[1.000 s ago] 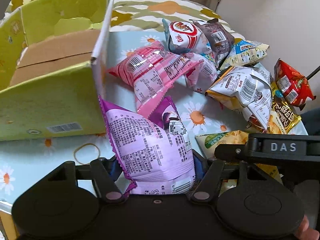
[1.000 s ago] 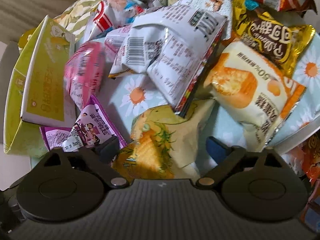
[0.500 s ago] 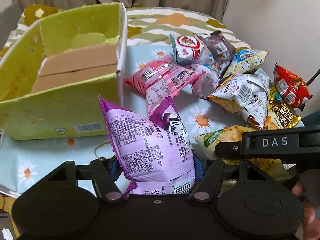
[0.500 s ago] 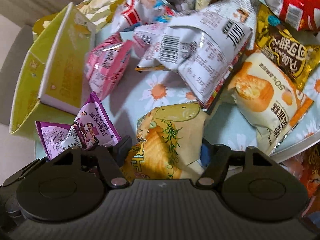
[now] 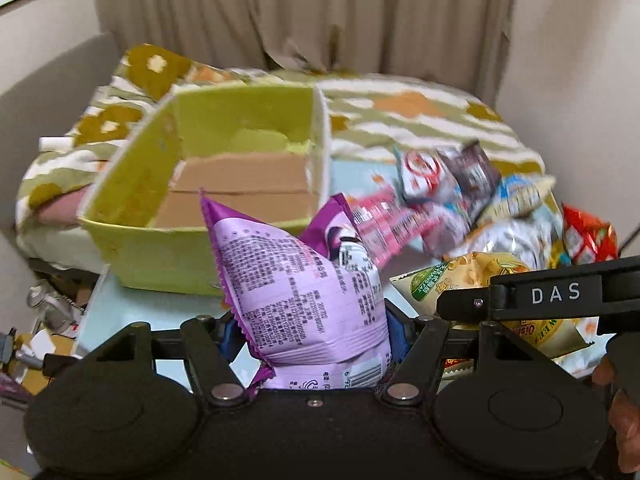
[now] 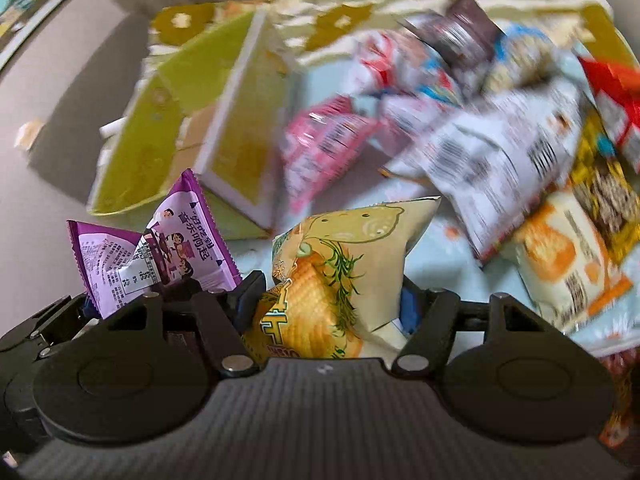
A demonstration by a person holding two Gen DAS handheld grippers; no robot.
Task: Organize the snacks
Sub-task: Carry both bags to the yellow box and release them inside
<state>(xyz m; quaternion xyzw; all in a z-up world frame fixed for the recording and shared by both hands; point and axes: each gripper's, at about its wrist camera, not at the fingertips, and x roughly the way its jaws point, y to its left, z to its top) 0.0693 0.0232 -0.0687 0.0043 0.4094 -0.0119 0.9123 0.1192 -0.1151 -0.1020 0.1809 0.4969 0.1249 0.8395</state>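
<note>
A purple snack bag point(image 5: 308, 300) is grasped upright by the left tool point(image 5: 316, 332), clamped between its blue-padded fingers point(image 5: 230, 330), and is seen in front of the open yellow-green cardboard box point(image 5: 136, 184), which lies at 11 o'clock of it on the light-blue flowered desk point(image 5: 160, 312). A yellow snack bag point(image 6: 336, 276) printed with corn is gripped the same way by the right tool point(image 6: 328, 308), just beside the purple one at its 9 o'clock. The blurred pile of remaining snack bags point(image 6: 500, 152) is spread over the desk from 12 to 3 o'clock, with a patterned bed point(image 5: 400, 108) and a curtain point(image 5: 304, 12) behind
</note>
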